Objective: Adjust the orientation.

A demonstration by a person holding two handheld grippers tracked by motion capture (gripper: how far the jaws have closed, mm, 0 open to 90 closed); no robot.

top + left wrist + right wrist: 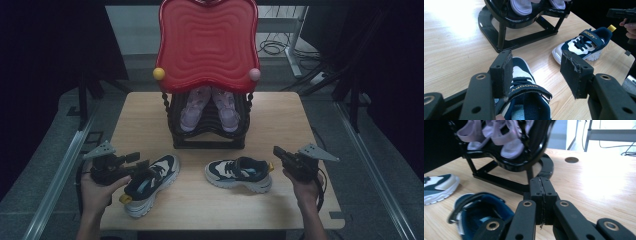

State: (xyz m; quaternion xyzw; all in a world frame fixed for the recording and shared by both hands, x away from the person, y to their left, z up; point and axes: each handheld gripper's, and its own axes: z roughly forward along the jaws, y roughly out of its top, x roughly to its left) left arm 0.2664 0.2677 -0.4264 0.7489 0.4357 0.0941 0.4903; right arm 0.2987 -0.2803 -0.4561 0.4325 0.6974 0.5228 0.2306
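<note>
Two navy-and-white sneakers lie on the wooden table [280,120]. The left sneaker [150,182] points away from me and slightly right. My left gripper [144,165] hovers over its opening, and in the left gripper view the gripper [536,72] stands open with the strap of that sneaker [524,100] below and between the jaws. The right sneaker [240,174] lies sideways, heel to the right. Just right of that heel, my right gripper [276,150] is shut on nothing [541,187], with the sneaker's opening [479,212] down to its left.
A black rack [207,135] with a red wavy top [207,45] stands at the back middle of the table and holds a pair of lilac shoes [192,107]. A round cable hole [571,159] sits in the tabletop behind the rack. Metal rails run along both table sides.
</note>
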